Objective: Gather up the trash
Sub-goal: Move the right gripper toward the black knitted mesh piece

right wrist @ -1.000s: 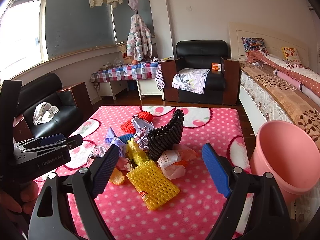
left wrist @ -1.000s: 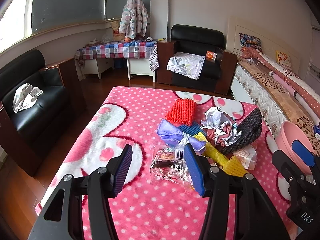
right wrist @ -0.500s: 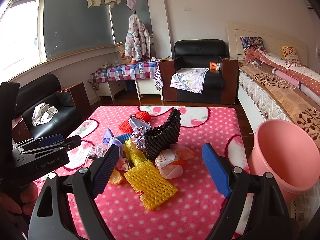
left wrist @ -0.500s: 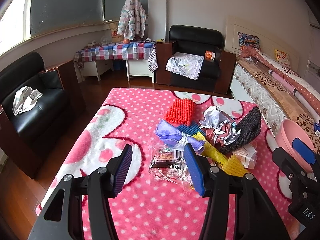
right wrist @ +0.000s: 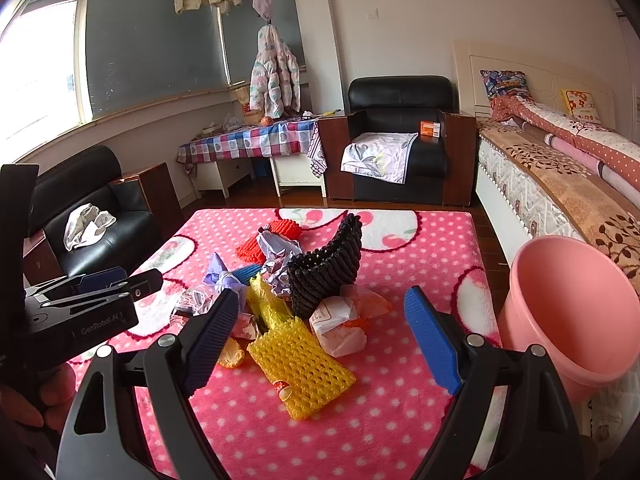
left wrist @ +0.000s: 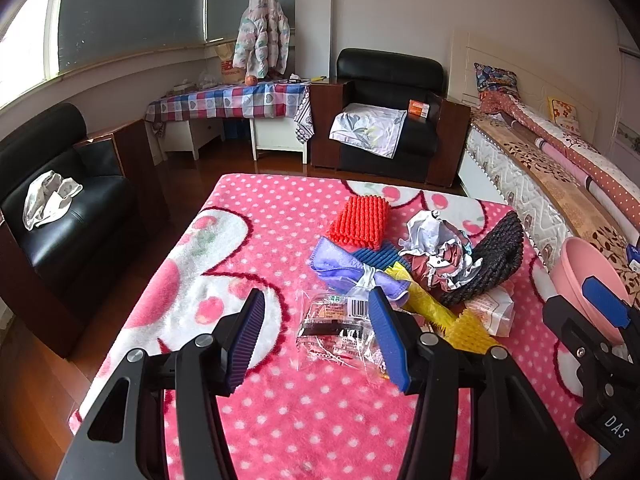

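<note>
Both tongs hang level above the near edge of the desk (left wrist: 224, 240) under its pink dotted blanket, each spread wide and gripping nothing: the left tongs (left wrist: 316, 338) point at a clear plastic wrapper (left wrist: 334, 326), the right tongs (right wrist: 322, 338) at a yellow foam net (right wrist: 304, 366) and a crumpled paper wrapper (right wrist: 338, 322). The trash sits heaped right of the desk's middle, with a black foam net (right wrist: 326, 270) arching behind, and a pink bucket (right wrist: 572, 308) stands just off the right edge.
</note>
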Motion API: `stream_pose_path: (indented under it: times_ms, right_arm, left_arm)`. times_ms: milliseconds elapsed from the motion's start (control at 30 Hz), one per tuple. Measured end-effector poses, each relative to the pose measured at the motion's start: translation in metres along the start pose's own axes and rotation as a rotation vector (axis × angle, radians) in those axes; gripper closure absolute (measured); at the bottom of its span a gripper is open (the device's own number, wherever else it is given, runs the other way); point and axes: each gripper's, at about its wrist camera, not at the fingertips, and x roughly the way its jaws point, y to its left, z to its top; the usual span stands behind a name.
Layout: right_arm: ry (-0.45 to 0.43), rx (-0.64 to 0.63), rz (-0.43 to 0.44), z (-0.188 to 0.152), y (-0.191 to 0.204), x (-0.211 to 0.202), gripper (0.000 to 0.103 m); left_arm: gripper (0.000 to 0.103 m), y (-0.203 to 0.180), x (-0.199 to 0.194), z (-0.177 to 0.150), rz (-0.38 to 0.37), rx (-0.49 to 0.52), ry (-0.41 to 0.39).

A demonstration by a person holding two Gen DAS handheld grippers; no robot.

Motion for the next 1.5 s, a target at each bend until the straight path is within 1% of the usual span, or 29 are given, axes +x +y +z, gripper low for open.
stream_pose_path:
  times_ms: [133,300,500,633,700,767,933,1000,1100,1167,1267,1333,1400,1433,1500]
  right_arm:
    - [0.004,-0.001,-0.004,-0.001,0.002,0.001,0.018]
    - [0.005,-0.007,-0.008,-0.001,0.001,0.003,0.018]
    - [0.004,-0.007,-0.009,0.000,0.000,0.004,0.018]
    - [0.008,-0.008,-0.008,0.000,0.000,0.004,0.018]
    - [0.009,-0.019,-0.010,0.000,0.000,0.004,0.018]
    - [0.014,-0.030,-0.014,-0.001,0.001,0.005,0.018]
    - [0.035,-0.039,-0.016,-0.005,0.000,0.010,0.018]
    - [0.044,-0.037,-0.016,-0.007,-0.002,0.012,0.018]
    - [0.051,-0.032,-0.018,-0.008,-0.004,0.014,0.018]
    - [0.052,-0.028,-0.021,-0.009,-0.006,0.015,0.018]
    - [0.057,-0.021,-0.023,-0.008,-0.009,0.018,0.019]
    - [0.060,-0.019,-0.023,-0.007,-0.009,0.020,0.020]
    - [0.061,-0.017,-0.016,-0.005,-0.009,0.021,0.021]
    - [0.061,-0.016,-0.011,-0.004,-0.009,0.023,0.021]
    - [0.062,-0.017,0.000,0.000,-0.007,0.026,0.022]
  left_arm:
    - [0.049,0.001,0.001,-0.001,-0.021,0.008,-0.006]
    - [0.049,0.001,-0.001,-0.002,-0.057,0.015,-0.031]
    - [0.049,0.000,-0.005,-0.002,-0.110,0.000,-0.050]
    - [0.049,0.002,-0.004,-0.006,-0.168,-0.007,-0.046]
    - [0.049,0.003,-0.004,-0.011,-0.204,0.009,-0.047]
    - [0.049,0.003,-0.004,-0.016,-0.221,0.034,-0.046]
    - [0.049,0.003,0.003,-0.029,-0.286,0.048,-0.013]
    - [0.053,-0.001,0.006,-0.031,-0.320,0.059,0.003]
    - [0.055,-0.010,0.011,-0.033,-0.328,0.090,0.018]
    - [0.055,-0.018,0.018,-0.032,-0.302,0.114,0.033]
    - [0.060,-0.026,0.032,-0.029,-0.256,0.124,0.065]
    - [0.066,-0.027,0.040,-0.028,-0.234,0.123,0.085]
    - [0.079,-0.026,0.047,-0.029,-0.221,0.124,0.103]
    - [0.081,-0.025,0.049,-0.030,-0.219,0.125,0.109]
    - [0.083,-0.023,0.048,-0.032,-0.215,0.127,0.092]
